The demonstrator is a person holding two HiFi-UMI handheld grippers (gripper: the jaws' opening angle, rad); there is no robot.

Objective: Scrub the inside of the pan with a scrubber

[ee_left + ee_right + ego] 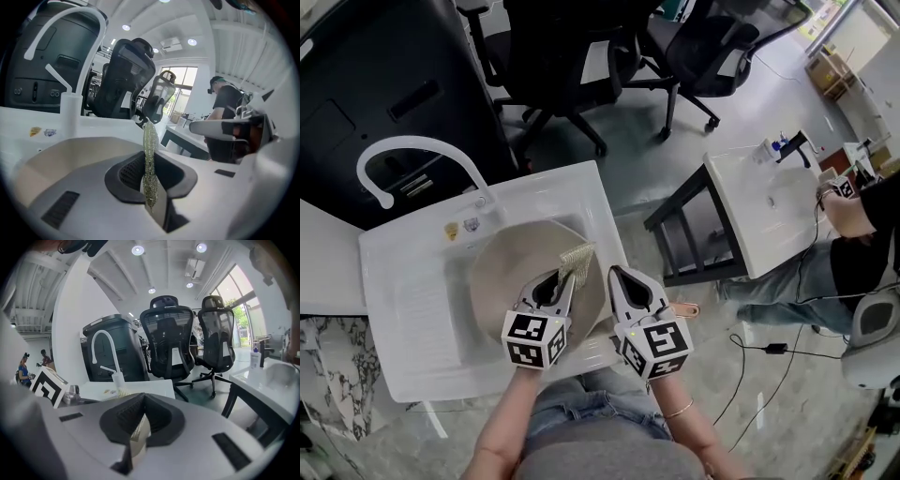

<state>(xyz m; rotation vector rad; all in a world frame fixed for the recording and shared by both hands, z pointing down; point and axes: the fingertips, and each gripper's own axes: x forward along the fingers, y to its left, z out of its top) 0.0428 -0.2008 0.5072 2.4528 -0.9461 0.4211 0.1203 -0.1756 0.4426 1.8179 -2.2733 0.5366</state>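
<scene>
Scrubber [577, 260] in left tongs [568, 276] over pan [499, 270]

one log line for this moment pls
left claw: shut on scrubber, over pan | right claw: shut on pan rim | pan: in sink

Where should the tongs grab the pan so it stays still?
Probably the handle: it's the only narrow part, sticking out to the right past the sink. Come from the right with the right gripper, since the pan itself is wide and round, and the left gripper has its tongs shut on the scrubber.
</scene>
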